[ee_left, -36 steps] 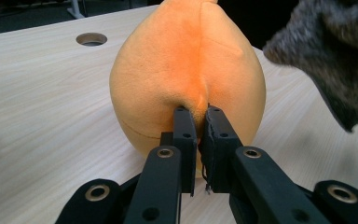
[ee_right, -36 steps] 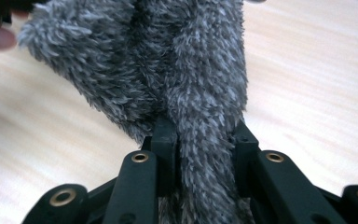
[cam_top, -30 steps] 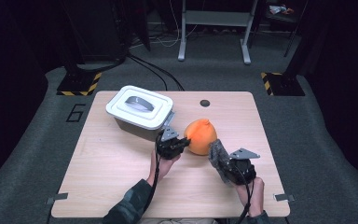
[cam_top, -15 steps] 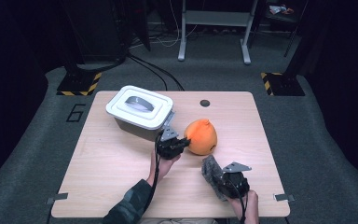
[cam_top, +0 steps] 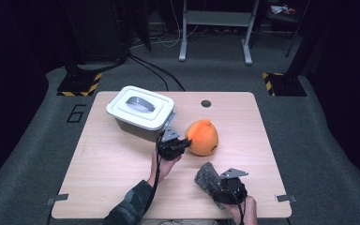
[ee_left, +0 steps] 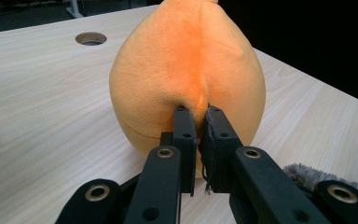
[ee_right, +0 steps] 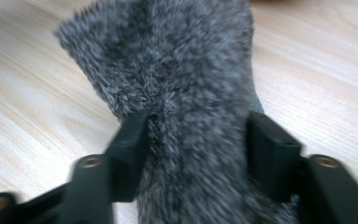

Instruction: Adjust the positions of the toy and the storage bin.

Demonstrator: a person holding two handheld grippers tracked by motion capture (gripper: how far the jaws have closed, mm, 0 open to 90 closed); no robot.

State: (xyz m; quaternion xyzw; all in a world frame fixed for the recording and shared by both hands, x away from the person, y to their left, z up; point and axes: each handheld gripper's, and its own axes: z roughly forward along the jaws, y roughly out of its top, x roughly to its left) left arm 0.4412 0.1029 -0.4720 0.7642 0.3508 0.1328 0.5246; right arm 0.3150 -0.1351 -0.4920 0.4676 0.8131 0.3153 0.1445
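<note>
A: How is the orange plush (ee_left: 186, 70) held?

B: A pinch of its soft, pear-shaped body is clamped by the left gripper (ee_left: 197, 122), mid-table beside the lidded bin (cam_top: 140, 112).

A: And the grey fur (ee_right: 177, 84)?

B: It is straddled by the right gripper (ee_right: 196, 140), whose jaws have just been opening, at the near edge of the pale wood table (cam_top: 98, 159). Dark carpet is seen around.
</note>
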